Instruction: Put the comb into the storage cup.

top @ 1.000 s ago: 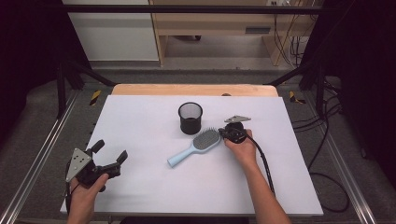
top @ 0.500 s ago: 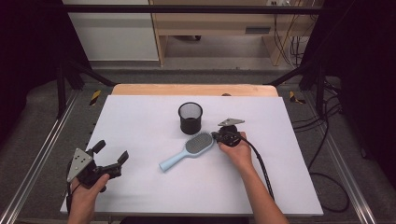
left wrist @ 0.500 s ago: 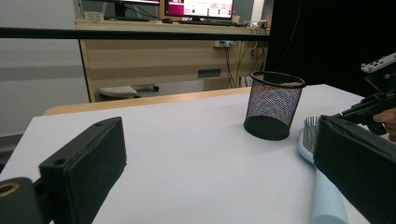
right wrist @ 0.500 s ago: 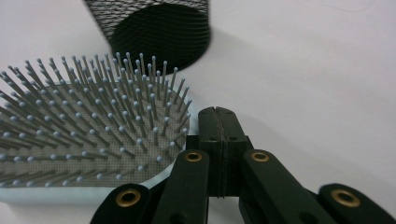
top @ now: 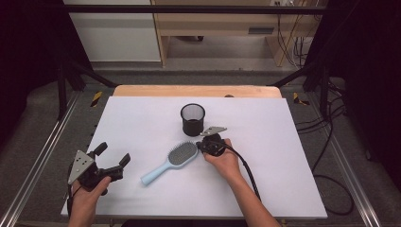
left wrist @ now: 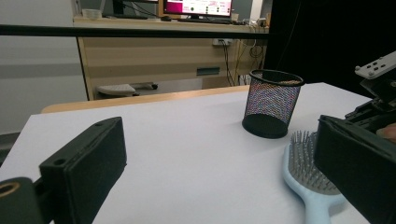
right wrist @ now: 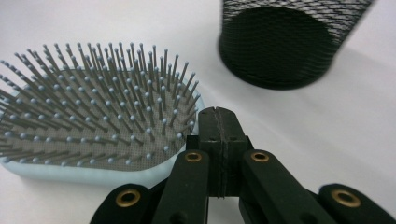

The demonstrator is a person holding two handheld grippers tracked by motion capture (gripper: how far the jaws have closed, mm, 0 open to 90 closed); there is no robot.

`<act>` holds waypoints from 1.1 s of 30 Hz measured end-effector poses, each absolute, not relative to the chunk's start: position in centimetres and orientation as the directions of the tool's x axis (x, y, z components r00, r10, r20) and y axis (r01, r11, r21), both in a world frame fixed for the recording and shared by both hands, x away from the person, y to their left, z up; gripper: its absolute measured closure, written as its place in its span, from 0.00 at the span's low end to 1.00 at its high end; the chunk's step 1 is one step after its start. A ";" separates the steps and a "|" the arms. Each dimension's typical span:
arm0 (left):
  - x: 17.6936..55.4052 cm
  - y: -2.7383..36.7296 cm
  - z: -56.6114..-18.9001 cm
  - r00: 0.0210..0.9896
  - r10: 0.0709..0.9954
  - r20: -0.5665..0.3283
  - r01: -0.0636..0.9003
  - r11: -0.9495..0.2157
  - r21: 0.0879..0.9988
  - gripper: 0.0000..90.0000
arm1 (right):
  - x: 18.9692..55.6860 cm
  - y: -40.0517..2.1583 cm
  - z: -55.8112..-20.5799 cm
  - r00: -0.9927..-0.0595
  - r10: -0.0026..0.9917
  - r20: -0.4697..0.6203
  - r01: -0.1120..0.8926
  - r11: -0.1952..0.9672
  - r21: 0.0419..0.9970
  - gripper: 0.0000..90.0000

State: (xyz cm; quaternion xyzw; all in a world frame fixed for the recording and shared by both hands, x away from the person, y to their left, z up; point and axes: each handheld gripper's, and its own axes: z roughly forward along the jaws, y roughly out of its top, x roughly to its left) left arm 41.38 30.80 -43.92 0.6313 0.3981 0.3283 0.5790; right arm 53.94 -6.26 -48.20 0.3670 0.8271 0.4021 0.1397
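Both grippers matter here, and we take them left to right. Our left gripper [top: 109, 163] rests near the table's near left corner with its black jaws spread wide and nothing between them; the light blue plastic paddle hairbrush with grey bristles [top: 172, 160] lies well off to its right. Our right gripper [top: 204, 146] has its jaws pressed together, pinching nothing, with their closed tip against the rim of the brush head just to its left. The black wire-mesh pen cup [top: 193, 118] stands upright just beyond it.

We judge the step in hand to be nudging the brush across the white table sheet [top: 283, 142] with the closed tip. To do it well, we should keep the tip low against the head's edge, push near its middle so the brush slides rather than spins, and stay clear of the cup.

From the right gripper view we see the shut tip [right wrist: 222, 140] meeting the pale rim [right wrist: 140, 175], which the high view leaves too small to judge. From the high view we see the whole handle's slant, cut off in both gripper views.
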 end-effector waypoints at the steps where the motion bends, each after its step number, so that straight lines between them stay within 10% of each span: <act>1: 41.4 30.8 -43.9 0.468 0.883 -0.046 0.122 -0.013 0.992 0.03 | 53.9 -6.3 -48.2 -0.692 0.719 0.064 0.495 0.407 0.768 1.00; 18: 41.1 30.2 -43.3 0.500 0.865 -0.042 0.186 -0.060 0.981 0.04 | 52.6 -6.9 -46.8 -0.686 0.726 0.044 0.444 0.370 0.816 0.96; 29: 42.6 27.4 -41.9 0.578 0.816 0.003 0.291 -0.209 0.934 0.04 | 47.9 -12.2 -43.8 -0.616 0.787 -0.002 0.359 0.283 0.889 0.15; 33: 43.0 26.4 -42.1 0.585 0.810 0.031 0.316 -0.263 0.912 0.04 | 46.5 -14.1 -43.3 -0.595 0.804 -0.016 0.358 0.283 0.890 0.09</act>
